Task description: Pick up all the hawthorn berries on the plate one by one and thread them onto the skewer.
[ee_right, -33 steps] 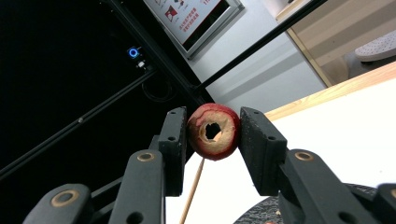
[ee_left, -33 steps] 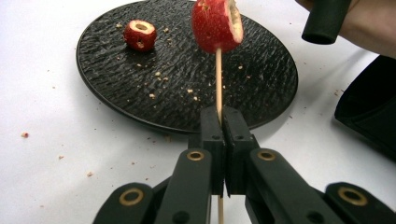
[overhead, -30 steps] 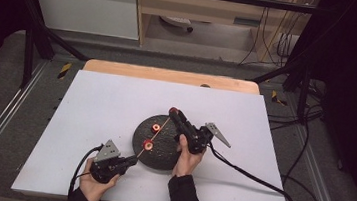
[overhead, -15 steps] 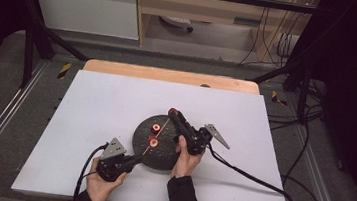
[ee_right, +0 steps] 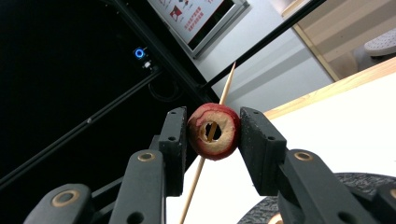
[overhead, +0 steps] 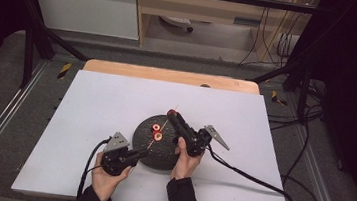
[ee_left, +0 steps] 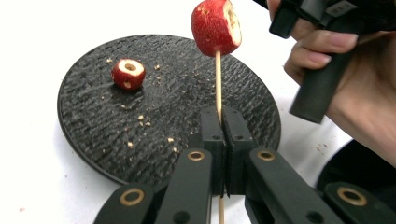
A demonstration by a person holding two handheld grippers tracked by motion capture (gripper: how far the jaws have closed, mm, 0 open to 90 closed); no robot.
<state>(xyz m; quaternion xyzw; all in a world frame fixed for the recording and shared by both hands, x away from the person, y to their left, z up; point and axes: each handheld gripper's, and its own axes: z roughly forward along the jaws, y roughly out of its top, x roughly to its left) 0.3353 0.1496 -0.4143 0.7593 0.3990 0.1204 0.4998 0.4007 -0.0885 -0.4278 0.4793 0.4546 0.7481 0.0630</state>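
With the left gripper (ee_left: 223,122) clamped on the skewer (ee_left: 217,77), the right gripper (ee_right: 212,131) (gripping the cored fruit (ee_right: 214,130)) should push straight along it, never sideways.

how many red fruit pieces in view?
2. One red fruit piece sits on the skewer, pinched by the right hand-held gripper; the other lies on the black plate.

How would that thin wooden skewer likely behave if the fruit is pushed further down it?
The skewer looks very thin, so it would probably flex or snap under sideways load. The left gripper clamps only its lower part. The cored fruit in the right gripper probably slides easily.
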